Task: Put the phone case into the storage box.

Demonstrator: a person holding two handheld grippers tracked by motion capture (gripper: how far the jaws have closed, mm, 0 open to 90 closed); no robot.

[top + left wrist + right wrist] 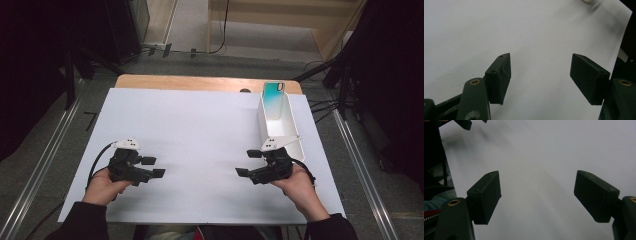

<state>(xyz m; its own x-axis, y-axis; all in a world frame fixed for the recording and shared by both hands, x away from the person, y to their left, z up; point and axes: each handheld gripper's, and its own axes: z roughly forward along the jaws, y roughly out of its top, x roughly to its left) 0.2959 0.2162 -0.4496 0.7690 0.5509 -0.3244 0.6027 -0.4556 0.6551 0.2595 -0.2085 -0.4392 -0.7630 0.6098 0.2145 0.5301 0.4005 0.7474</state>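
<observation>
A phone case [274,93] with a teal-to-white fade stands upright at the far end of a narrow white tray [292,134], at the right of the white sheet [200,125] over the wooden table [200,82]. No writing on it can be read. The right gripper [251,163] sits just beside the tray's near end, jaws apart and empty; the left gripper [153,167], well apart, is likewise spread with nothing between.
</observation>
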